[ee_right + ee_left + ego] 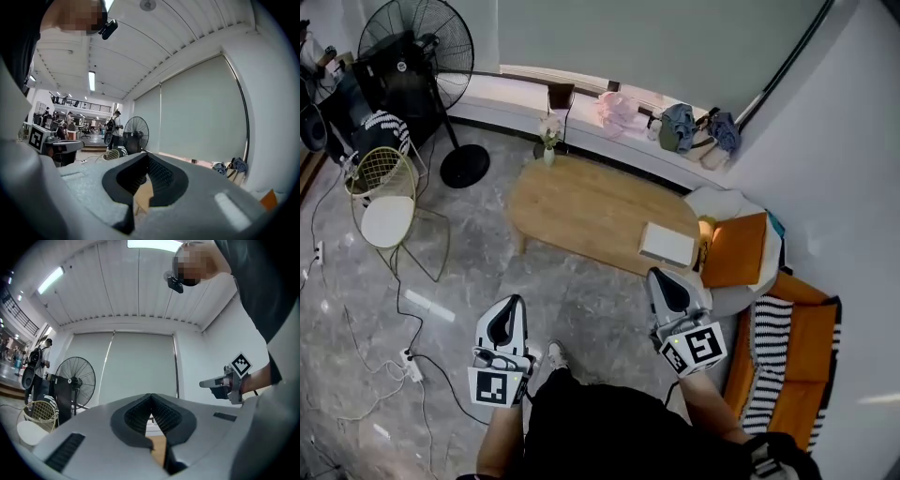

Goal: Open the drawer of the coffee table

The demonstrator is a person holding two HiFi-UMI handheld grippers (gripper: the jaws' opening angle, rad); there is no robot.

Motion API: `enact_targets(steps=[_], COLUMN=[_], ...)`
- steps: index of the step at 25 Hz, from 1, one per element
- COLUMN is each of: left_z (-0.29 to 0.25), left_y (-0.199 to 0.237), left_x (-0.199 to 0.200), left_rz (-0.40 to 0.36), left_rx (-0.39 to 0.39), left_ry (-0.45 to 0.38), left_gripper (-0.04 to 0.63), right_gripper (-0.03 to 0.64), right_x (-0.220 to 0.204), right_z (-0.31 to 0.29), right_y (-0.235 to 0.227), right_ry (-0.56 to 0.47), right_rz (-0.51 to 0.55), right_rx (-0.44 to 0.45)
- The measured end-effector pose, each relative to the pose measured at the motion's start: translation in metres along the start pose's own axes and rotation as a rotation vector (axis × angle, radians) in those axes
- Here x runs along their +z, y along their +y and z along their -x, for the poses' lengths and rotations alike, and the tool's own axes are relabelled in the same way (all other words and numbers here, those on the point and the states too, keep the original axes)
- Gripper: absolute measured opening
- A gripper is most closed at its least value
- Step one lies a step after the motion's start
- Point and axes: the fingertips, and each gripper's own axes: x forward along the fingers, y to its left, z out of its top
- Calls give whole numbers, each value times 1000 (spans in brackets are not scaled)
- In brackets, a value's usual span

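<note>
both our left gripper [506,314] and right gripper [668,286] are clenched on nothing, well short of the coffee table [581,211]; its drawer is hidden under the top. risk: reaching with jaws closed, we would knock the front instead of catching it.

Oval wooden coffee table [581,211], upright; drawer apparently hidden from above.

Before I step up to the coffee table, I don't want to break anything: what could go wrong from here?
Loose cables trail across the floor on your left; a foot could catch one.
The flower vase stands at the coffee table's far edge; a hard tug might tip it.
The left gripper and right gripper are both shut, and no drawer shows from here; a blind grab could miss.
</note>
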Motion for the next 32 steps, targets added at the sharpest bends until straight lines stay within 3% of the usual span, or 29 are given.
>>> enact_targets(steps=[3, 7, 16, 25, 32], left_z=[-18, -36, -82, -114, -132], left_y=[23, 45, 35, 39, 30], left_x=[-11, -16, -24, -12, -26], left_rz=[40, 33, 23, -25, -54], left_rx=[-36, -74, -139, -17, 55], left_ry=[2, 7, 37, 4, 46], left_gripper=[6, 7, 8, 6, 6], right_gripper=[5, 5, 5, 5, 5], right_x=[6, -5, -18, 1, -26], right_z=[-22, -35, -63, -106, -120], right_y=[-1, -3, -38, -75, -109], right_ry=[4, 16, 14, -26, 35], right_rz=[14, -13, -57, -13, -39], right_rx=[-34, -80, -112, 13, 65])
